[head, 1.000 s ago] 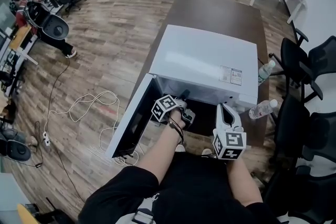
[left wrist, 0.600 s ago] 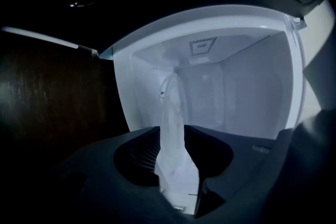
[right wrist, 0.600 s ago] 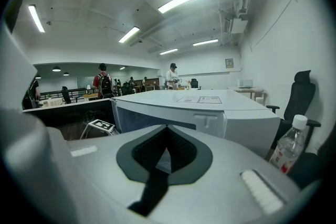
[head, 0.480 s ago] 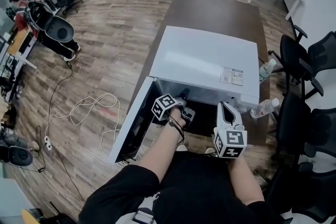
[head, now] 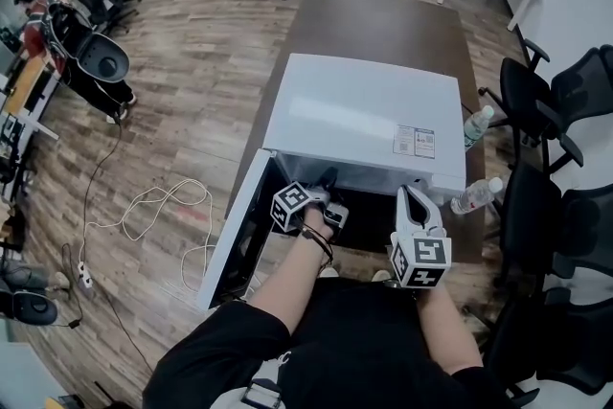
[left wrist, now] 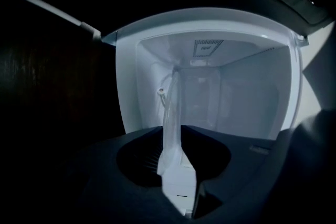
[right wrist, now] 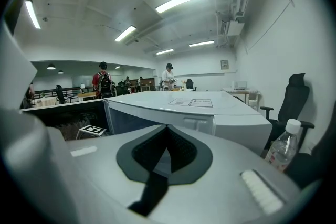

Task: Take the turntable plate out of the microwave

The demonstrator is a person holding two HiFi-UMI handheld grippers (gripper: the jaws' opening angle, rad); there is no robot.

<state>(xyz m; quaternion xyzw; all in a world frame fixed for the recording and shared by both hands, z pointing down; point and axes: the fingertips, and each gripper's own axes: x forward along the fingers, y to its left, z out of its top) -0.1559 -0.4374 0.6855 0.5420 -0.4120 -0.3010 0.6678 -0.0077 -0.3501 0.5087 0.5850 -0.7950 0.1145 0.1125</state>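
My left gripper (left wrist: 176, 136) has just been closing and now pinches the rim of the turntable plate (left wrist: 171, 107) inside the microwave (head: 364, 115). I should lift it slightly, then pull out slowly. My right gripper (head: 414, 202), pressed together, is outside the microwave.

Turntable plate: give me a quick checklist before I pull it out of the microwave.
1. Door of microwave open: ok.
2. Left claw on turntable plate rim: ok, its jaws have just been closing on it.
3. Plate lifted free inside: cannot tell.
4. Right claw clear of the opening: ok, outside, shut, empty.
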